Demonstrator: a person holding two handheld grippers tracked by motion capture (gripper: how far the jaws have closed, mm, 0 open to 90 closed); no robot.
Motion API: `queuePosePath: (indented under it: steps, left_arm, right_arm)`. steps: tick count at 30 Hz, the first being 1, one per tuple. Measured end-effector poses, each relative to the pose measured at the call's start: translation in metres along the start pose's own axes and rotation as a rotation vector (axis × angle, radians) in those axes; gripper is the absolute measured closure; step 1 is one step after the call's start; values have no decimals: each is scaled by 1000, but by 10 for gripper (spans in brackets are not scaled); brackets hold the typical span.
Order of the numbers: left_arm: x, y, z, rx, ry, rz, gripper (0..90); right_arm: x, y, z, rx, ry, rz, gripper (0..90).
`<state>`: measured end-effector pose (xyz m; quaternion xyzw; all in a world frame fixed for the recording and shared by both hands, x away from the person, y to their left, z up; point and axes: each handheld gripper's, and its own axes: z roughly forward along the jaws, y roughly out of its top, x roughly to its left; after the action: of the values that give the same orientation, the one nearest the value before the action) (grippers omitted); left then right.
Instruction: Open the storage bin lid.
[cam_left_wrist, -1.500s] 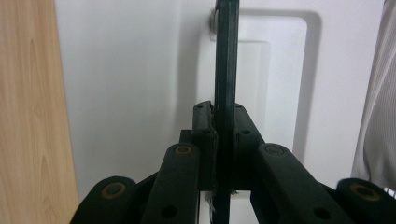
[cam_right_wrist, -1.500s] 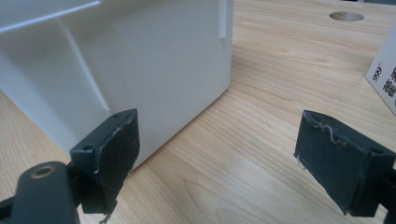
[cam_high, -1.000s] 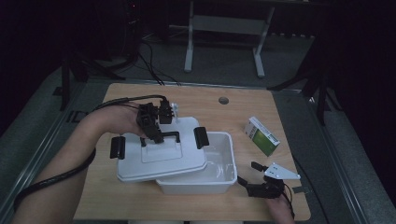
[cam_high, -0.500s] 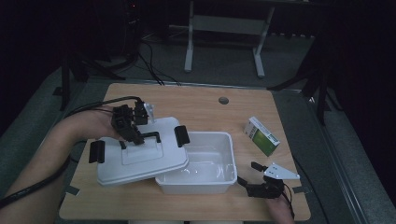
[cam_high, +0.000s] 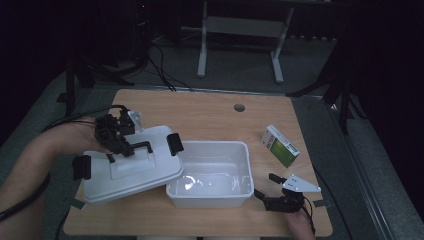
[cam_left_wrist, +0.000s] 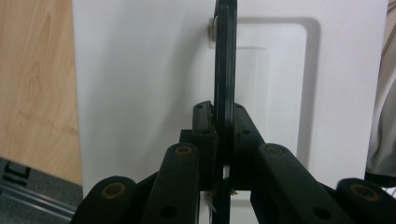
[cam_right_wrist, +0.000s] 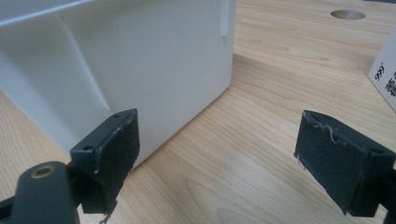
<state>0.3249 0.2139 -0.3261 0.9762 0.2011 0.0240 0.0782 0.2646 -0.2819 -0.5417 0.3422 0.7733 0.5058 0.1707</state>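
Lid (cam_high: 131, 167) — white plastic, with a black handle (cam_high: 136, 148) on top and a black clip at each end. It sits tilted at the near left of the table (cam_high: 210, 112), its right edge overlapping the left rim of the box. My left hand-held gripper (cam_high: 129, 148) is clamped on the handle; in the left gripper view the handle (cam_left_wrist: 225, 60) runs as a thin black bar straight up from between my closed jaws, the white lid (cam_left_wrist: 140, 70) behind it.

Box (cam_high: 210, 175) — white, open-topped, at the near middle of the table.

Right hand-held gripper (cam_high: 262, 195) — resting low at the near right, just beside the box's near right corner, with its jaws spread wide and nothing between them. In the right gripper view the box's wall (cam_right_wrist: 140, 60) stands close against the left pad, bare wood under the gap.

Carton (cam_high: 281, 145) — small, green and white, lying to the right of the box, apart from it.

Round hole (cam_high: 239, 107) — in the table top, far side.
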Motion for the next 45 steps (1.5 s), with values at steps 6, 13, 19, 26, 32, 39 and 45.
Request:
queuePosePath:
  steps: [6,13,19,26,32,39,45]
  left_arm:
    - [4,-19,3,2,0,-37,837]
    - [5,-38,2,-17,-5,-71,837]
    - [7,-54,9,-19,-3,-101,838]
    - [11,-66,27,-15,-16,-123,837]
    - [13,-66,49,-28,-25,-120,837]
    - [18,-67,75,-52,-20,-125,837]
    - [23,-64,100,-41,-32,-128,837]
  right_arm:
    - [0,0,0,2,-2,-1,134]
    - [1,0,0,0,-3,-2,134]
    - [1,0,1,3,-3,-1,135]
    - [1,1,1,5,-5,-2,134]
    - [1,1,1,1,-4,-2,135]
    - [1,1,1,2,-4,0,134]
    - [1,1,0,0,-3,-2,134]
